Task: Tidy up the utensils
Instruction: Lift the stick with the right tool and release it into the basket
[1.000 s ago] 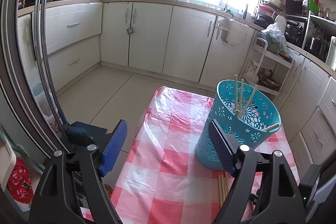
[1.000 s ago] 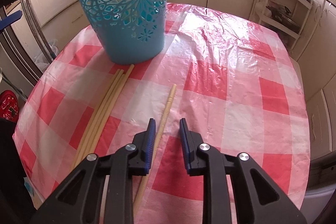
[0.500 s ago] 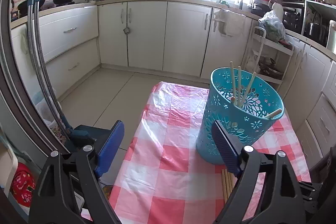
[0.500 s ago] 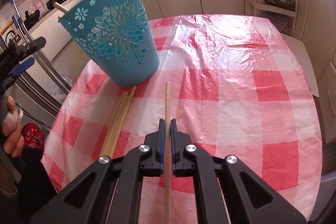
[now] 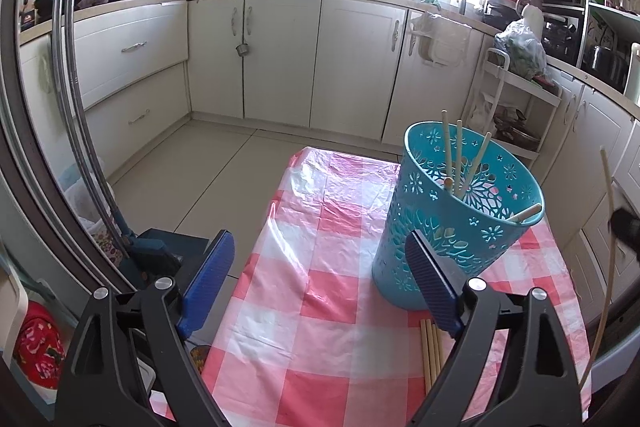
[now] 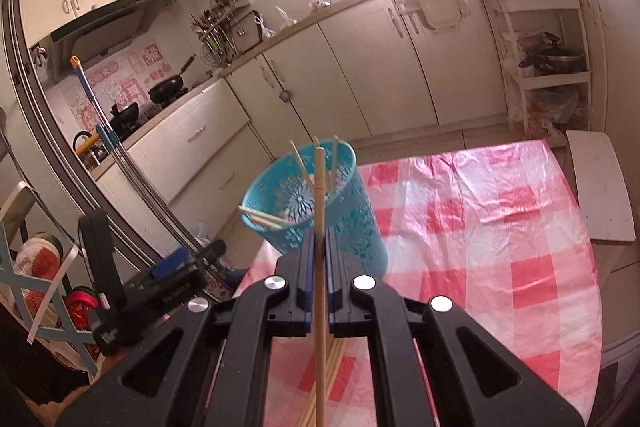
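On the table: a red-and-white checked plastic tablecloth is covering the top where I am working.
Basket: a turquoise plastic basket with cut-out flower patterns is standing upright on the cloth, toward its left side as my right camera sees it.
Sorted utensils: several pale wooden chopsticks are already leaning inside the basket, their ends poking above the rim.
My right jaws: my right gripper is clenching one pale wooden chopstick between its blue pads, gripping it partway along.
Held chopstick: it is lying along my fingers, lifted clear of the cloth, its far tip showing in line with the basket's mouth.
My left jaws: my left gripper is standing released, its jaws having just been opening wider, with nothing between the pads.
Left position: I am hovering it near the table's edge, the right pad overlapping the basket's lower wall in view; whether they touch I cannot tell.
Waiting utensils: a bundle of loose wooden chopsticks is lying flat on the cloth just beside the basket's base.
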The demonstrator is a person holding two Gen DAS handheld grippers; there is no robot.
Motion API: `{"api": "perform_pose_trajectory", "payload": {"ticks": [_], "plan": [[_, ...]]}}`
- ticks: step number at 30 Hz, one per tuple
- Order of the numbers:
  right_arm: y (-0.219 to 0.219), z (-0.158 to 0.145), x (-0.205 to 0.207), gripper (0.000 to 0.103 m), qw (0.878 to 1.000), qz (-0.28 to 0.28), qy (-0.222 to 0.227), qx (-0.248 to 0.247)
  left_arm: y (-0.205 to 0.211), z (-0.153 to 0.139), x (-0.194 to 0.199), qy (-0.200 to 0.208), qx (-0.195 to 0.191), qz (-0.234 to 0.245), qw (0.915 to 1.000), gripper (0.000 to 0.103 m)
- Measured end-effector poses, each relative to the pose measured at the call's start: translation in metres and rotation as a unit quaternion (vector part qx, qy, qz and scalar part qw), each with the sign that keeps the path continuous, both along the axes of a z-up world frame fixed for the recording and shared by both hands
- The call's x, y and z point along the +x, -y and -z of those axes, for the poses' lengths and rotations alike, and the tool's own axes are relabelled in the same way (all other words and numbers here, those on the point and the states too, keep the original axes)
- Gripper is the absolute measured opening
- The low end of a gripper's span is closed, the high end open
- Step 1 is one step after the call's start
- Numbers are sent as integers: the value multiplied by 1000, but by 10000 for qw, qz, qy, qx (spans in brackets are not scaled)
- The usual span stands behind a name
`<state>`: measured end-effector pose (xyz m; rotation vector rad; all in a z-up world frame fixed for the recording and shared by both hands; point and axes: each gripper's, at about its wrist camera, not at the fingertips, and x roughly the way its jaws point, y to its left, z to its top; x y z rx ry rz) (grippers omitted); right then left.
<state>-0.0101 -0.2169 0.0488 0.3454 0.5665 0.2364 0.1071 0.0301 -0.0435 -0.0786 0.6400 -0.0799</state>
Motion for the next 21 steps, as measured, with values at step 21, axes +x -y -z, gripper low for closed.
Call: {"api": "perform_pose_trajectory", "payload": {"ticks": [21], "plan": [[-39,-2,111,6,9794,1248,1132,-1113,-10,7,9,-199,-241,-100,9995,86]]}}
